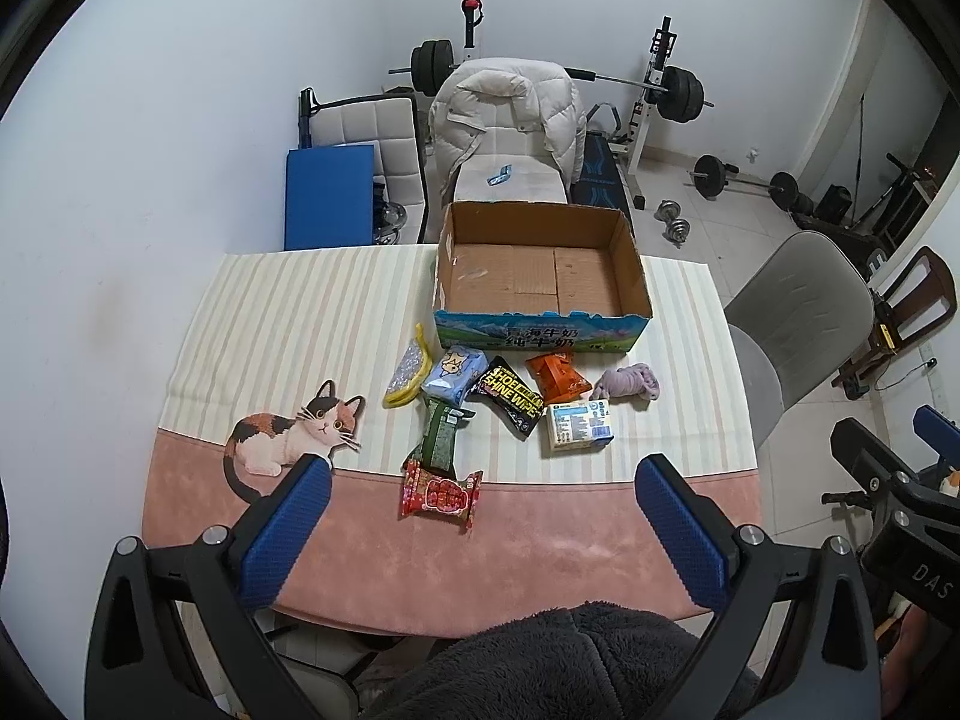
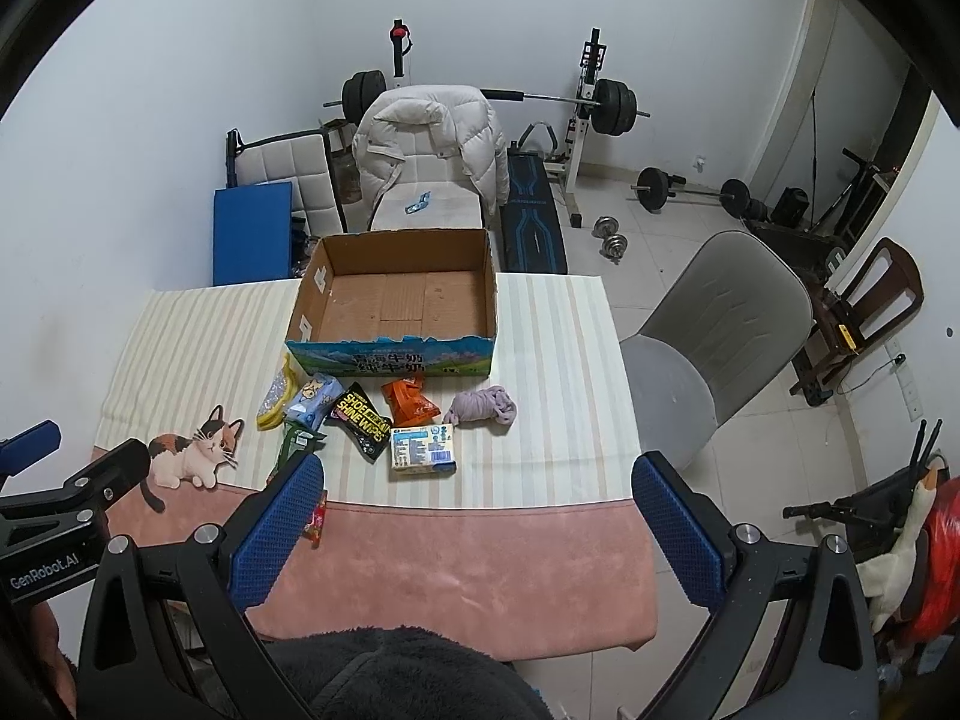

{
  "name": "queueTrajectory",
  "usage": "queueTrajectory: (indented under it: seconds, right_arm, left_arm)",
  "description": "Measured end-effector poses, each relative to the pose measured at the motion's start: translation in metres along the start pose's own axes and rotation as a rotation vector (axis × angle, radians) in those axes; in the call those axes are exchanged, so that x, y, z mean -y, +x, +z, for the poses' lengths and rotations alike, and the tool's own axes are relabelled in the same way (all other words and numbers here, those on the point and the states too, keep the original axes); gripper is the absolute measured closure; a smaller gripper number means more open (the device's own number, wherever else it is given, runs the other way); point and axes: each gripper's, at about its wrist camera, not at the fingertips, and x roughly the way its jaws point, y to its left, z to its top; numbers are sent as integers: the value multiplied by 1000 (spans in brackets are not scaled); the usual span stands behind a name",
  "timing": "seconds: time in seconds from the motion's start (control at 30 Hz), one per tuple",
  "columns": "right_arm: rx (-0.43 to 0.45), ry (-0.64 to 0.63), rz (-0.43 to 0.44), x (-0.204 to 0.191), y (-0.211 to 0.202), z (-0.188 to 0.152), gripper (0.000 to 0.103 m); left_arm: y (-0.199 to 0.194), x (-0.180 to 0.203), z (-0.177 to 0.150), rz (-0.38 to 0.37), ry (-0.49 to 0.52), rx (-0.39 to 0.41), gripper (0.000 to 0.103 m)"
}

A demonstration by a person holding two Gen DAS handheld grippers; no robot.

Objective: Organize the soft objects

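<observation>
Cardboard box (image 1: 543, 276), open top, nothing inside, sits at far edge of bench (image 1: 540, 540); all items below placed rel. to box. Just in front of box, L to R: yellow-edged scrubber (image 1: 408, 373), blue tissue pack (image 1: 453, 375), black shoe-wipes pack (image 1: 510, 397), orange snack pouch (image 1: 555, 377), lilac cloth bundle (image 1: 629, 383). Further fwd: green packet (image 1: 439, 433), cream wipes pack (image 1: 579, 425). Furthest from box: red snack pack (image 1: 441, 495). Left gripper (image 1: 480, 531) and right gripper (image 2: 477, 531): jaws wide apart, holding nothing, well short of box.
</observation>
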Motion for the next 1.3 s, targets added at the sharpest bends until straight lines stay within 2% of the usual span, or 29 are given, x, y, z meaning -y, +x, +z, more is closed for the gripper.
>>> queueTrajectory:
  seconds: [0.53,0.83,0.97,1.03,1.17,1.3]
  right_arm:
    - [8,-5,9,-2,-5,0,0]
    - [-3,2,50,-3,5,1,0]
    - [-8,-55,88,-8,49,4,0]
    - [-39,-104,106,-15,84,9,0]
    - [-176,-212,197,-44,183,17,0]
    - [-313,-343,219,-88,286,14,1]
  left_arm:
    - [2,0,3,0,-3,6,0]
    - [10,-1,-2,-3,-5,2,0]
    - [46,-16,2,47,-19,-14,0]
    - [78,-32,4,84,-43,-62,0]
    - [157,-69,0,107,-101,-187,0]
    - [241,-93,-14,142,-88,-315,0]
